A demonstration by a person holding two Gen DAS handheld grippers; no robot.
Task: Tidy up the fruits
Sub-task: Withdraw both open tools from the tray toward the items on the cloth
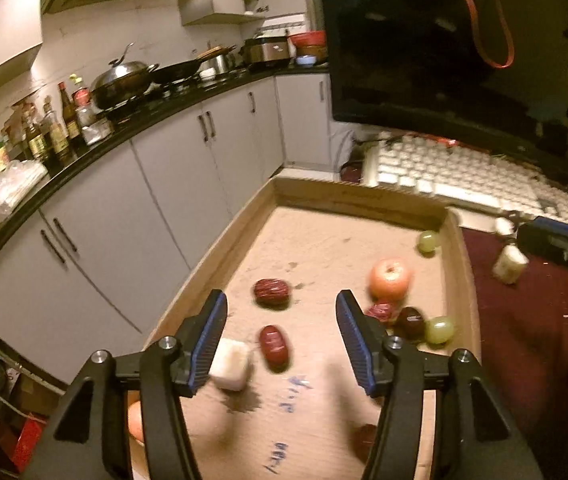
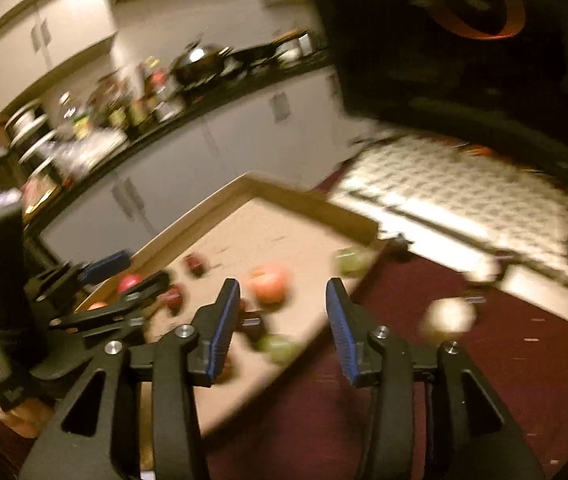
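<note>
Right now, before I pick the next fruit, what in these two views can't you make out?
- Left wrist view: red fruit low in the tray, half hidden behind the left tool; kind unclear.
- Same view: orange fruit at the tray's near left, mostly covered by that tool's arm.
- Right wrist view: motion blur; grapes and dates smear together.
- Blue writing: unreadable.

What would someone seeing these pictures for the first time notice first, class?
A shallow cardboard tray with scattered fruit draws the eye: an orange-red apple towards its right side, dark red dates in the middle, and green grapes by the right wall. A white keyboard lies behind it under a dark monitor.
</note>
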